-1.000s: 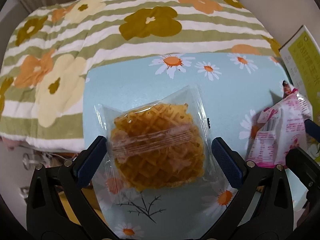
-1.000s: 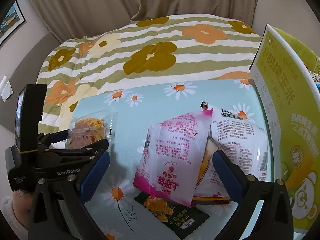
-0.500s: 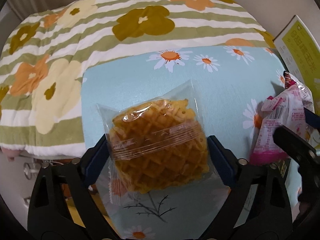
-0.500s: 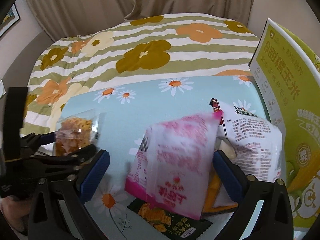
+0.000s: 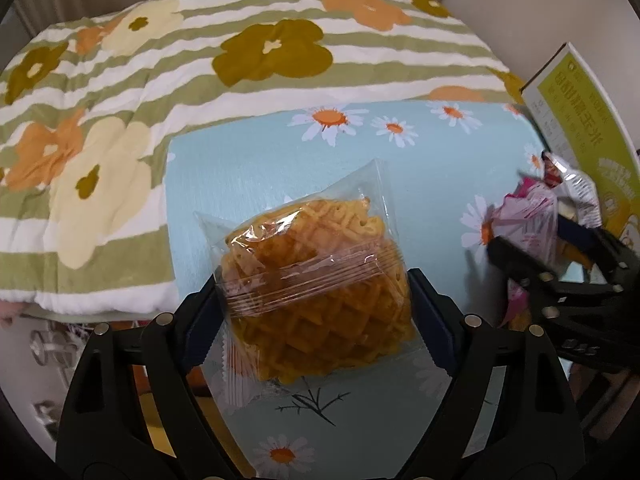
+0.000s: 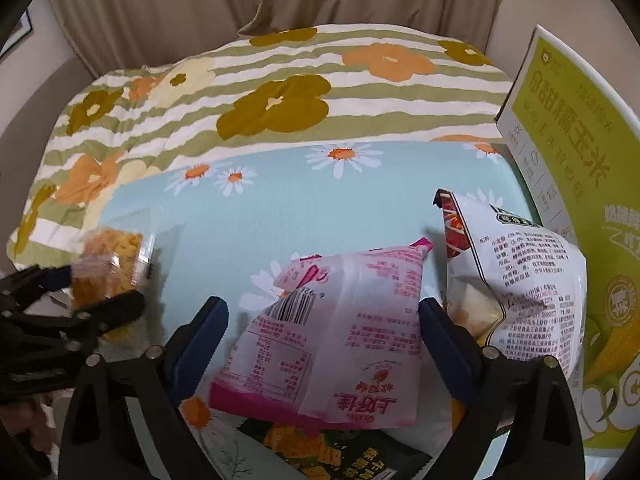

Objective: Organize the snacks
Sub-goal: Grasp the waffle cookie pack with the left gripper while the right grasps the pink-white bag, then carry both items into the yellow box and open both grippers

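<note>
My left gripper (image 5: 314, 316) is shut on a clear-wrapped golden waffle snack (image 5: 316, 284) and holds it over the light blue daisy tablecloth (image 5: 256, 168). The snack also shows blurred at the left of the right wrist view (image 6: 108, 268). My right gripper (image 6: 322, 336) is closed against the sides of a pink and white snack bag (image 6: 336, 340), which looks lifted and tilted. The bag and the right gripper show at the right of the left wrist view (image 5: 528, 232).
A white and red snack bag (image 6: 516, 280) lies right of the pink one. A dark green snack packet (image 6: 320, 452) lies under it. A yellow-green corn box (image 6: 580, 184) stands at the table's right edge. A striped floral blanket (image 6: 280, 92) lies beyond the table.
My left gripper closed on the waffle snack and lifted it. My right gripper closed on the pink bag, lifted it and tilted it to the left.
</note>
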The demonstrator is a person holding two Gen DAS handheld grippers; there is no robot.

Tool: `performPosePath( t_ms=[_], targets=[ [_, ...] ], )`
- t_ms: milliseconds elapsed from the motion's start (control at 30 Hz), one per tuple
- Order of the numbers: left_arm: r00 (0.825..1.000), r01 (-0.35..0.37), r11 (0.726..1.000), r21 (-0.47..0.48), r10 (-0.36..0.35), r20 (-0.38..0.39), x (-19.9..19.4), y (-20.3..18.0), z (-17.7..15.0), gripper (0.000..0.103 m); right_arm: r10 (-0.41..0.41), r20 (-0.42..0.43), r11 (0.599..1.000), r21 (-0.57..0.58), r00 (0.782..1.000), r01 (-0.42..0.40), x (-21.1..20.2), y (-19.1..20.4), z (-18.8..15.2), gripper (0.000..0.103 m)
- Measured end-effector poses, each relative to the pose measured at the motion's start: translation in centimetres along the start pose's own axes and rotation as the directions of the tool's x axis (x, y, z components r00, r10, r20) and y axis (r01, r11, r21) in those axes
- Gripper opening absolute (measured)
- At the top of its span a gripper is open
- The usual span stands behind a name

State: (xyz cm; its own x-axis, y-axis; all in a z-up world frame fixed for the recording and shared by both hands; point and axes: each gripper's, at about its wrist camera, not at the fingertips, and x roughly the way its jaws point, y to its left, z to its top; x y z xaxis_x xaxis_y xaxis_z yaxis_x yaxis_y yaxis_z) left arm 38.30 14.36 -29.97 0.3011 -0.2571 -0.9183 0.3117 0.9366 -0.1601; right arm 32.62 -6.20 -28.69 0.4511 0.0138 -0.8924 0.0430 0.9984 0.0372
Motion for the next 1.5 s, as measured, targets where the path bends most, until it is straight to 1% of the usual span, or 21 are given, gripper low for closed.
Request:
performPosePath(
  t_ms=[33, 100, 167, 300, 333, 367, 467, 633, 800, 867, 900, 967, 1133, 1200, 1333, 1433, 1500],
  targets=[
    [1.000, 0.001, 1.000, -0.003, -0.001, 0.003, -0.2, -0.1, 0.0, 0.084, -0.004, -0.004, 1.000, -0.009, 1.000, 0.004, 0.1, 0.0, -0.1, 0.085],
    [1.000, -0.002, 1.000, -0.009, 0.002, 0.013, -0.6, -0.1, 0.0, 0.084, -0.016, -0.010, 0.999, -0.040, 1.000, 0.015, 0.5, 0.2, -0.2, 0.083],
    [1.000, 0.003, 1.000, -0.024, -0.002, 0.023, -1.3, 0.0, 0.0, 0.084, -0.036, -0.006, 0.996, -0.076, 0.999, 0.036, 0.7, 0.5, -0.3, 0.078],
    [0.999, -0.015, 0.999, -0.036, 0.017, 0.043, -2.5, 0.0, 0.0, 0.084, -0.033, 0.005, 0.993, -0.116, 0.999, 0.033, 0.7, 0.8, -0.5, 0.068],
    [0.999, -0.014, 0.999, -0.044, 0.017, 0.052, -3.0, 0.1, 0.0, 0.084, -0.020, 0.009, 0.993, -0.120, 1.000, 0.021, 0.5, 0.7, -0.5, 0.061],
    [0.998, -0.011, 0.999, -0.051, 0.014, 0.057, -3.3, 0.2, 0.0, 0.084, -0.001, 0.014, 0.993, -0.117, 1.000, 0.002, 0.2, 0.6, -0.4, 0.057],
    [0.997, -0.012, 0.998, -0.065, 0.017, 0.079, -4.7, 0.2, 0.0, 0.084, 0.045, 0.024, 0.994, -0.101, 0.999, -0.042, -0.6, 0.4, -0.2, 0.054],
    [0.992, -0.016, 0.998, -0.054, 0.022, 0.124, -7.5, -0.6, 0.4, 0.084, 0.117, 0.075, 0.989, -0.096, 0.990, -0.109, -3.9, 0.8, 0.7, 0.054],
    [0.981, -0.007, 1.000, -0.028, 0.012, 0.192, -11.3, -2.8, 1.7, 0.084, 0.185, 0.159, 0.981, -0.091, 0.970, -0.172, -9.0, 0.1, 2.3, 0.054],
    [0.976, 0.014, 1.000, -0.012, -0.011, 0.218, -12.9, -4.1, 2.3, 0.084, 0.201, 0.189, 0.979, -0.080, 0.961, -0.189, -10.9, -0.9, 2.9, 0.054],
    [0.973, 0.031, 1.000, -0.005, -0.029, 0.229, -13.6, -4.8, 2.6, 0.084, 0.211, 0.209, 0.977, -0.073, 0.955, -0.200, -12.2, -1.7, 3.2, 0.054],
    [0.969, 0.041, 0.999, 0.008, -0.042, 0.245, -14.7, -6.4, 3.1, 0.084, 0.219, 0.230, 0.976, -0.065, 0.948, -0.209, -14.0, -3.3, 3.6, 0.054],
    [0.954, 0.051, 0.998, 0.043, -0.062, 0.294, -17.0, -11.7, 4.1, 0.084, 0.231, 0.268, 0.973, -0.055, 0.935, -0.225, -18.1, -8.4, 3.8, 0.054],
    [0.946, 0.060, 0.997, 0.055, -0.074, 0.315, -17.7, -14.8, 4.4, 0.084, 0.228, 0.281, 0.974, -0.060, 0.932, -0.220, -19.5, -11.1, 3.8, 0.054],
    [0.937, 0.082, 0.994, 0.073, -0.102, 0.333, -18.2, -20.4, 4.8, 0.084, 0.218, 0.302, 0.976, -0.060, 0.928, -0.210, -21.7, -17.0, 3.5, 0.054],
    [0.934, 0.108, 0.990, 0.092, -0.133, 0.331, -17.7, -25.7, 5.4, 0.084, 0.211, 0.313, 0.977, -0.050, 0.926, -0.205, -22.7, -21.4, 3.1, 0.054],
    [0.934, 0.118, 0.988, 0.099, -0.144, 0.327, -17.1, -28.3, 5.5, 0.084, 0.208, 0.315, 0.978, -0.045, 0.926, -0.204, -23.1, -24.4, 2.9, 0.054]
  ],
)
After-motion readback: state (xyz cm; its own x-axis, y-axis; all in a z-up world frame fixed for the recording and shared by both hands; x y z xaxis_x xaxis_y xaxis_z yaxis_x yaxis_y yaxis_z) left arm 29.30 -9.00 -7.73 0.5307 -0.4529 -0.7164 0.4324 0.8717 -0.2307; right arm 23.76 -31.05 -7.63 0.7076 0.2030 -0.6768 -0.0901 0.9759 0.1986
